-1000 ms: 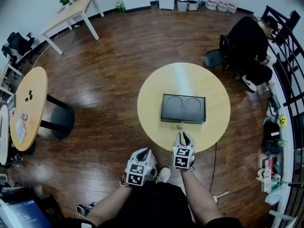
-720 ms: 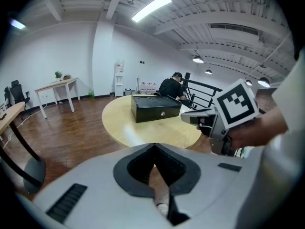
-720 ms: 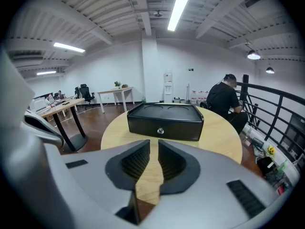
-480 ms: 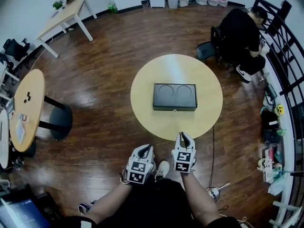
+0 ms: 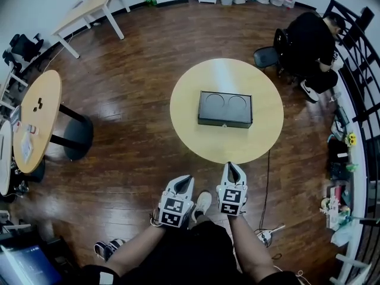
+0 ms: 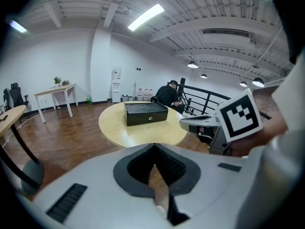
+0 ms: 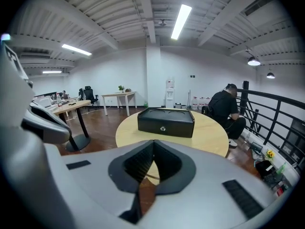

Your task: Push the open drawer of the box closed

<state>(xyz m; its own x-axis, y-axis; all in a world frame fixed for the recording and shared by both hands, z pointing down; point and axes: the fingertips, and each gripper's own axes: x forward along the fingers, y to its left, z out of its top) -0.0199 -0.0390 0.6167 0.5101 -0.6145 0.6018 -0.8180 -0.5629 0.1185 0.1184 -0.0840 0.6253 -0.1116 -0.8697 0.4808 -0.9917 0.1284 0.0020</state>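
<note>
Dark wood floor (image 5: 136,70). A round table (image 5: 191,129) stands mid-room, an oval table (image 5: 39,123) at left, a long desk (image 5: 95,6) near the white wall (image 7: 157,75). Black railing (image 5: 357,58) runs at right. Strip lights (image 7: 181,20) glow overhead.

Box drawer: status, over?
Left gripper, right gripper shut, empty, short of the table. Box mid-table, drawer looks flush, closed. Nothing in the way.

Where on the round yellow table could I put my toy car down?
Almost anywhere. Only the black box sits on the round table, near its middle. Bare wood rings it: a strip between the box's front and the near table edge, and room to its left, right and behind. Nowhere is crowded.
</note>
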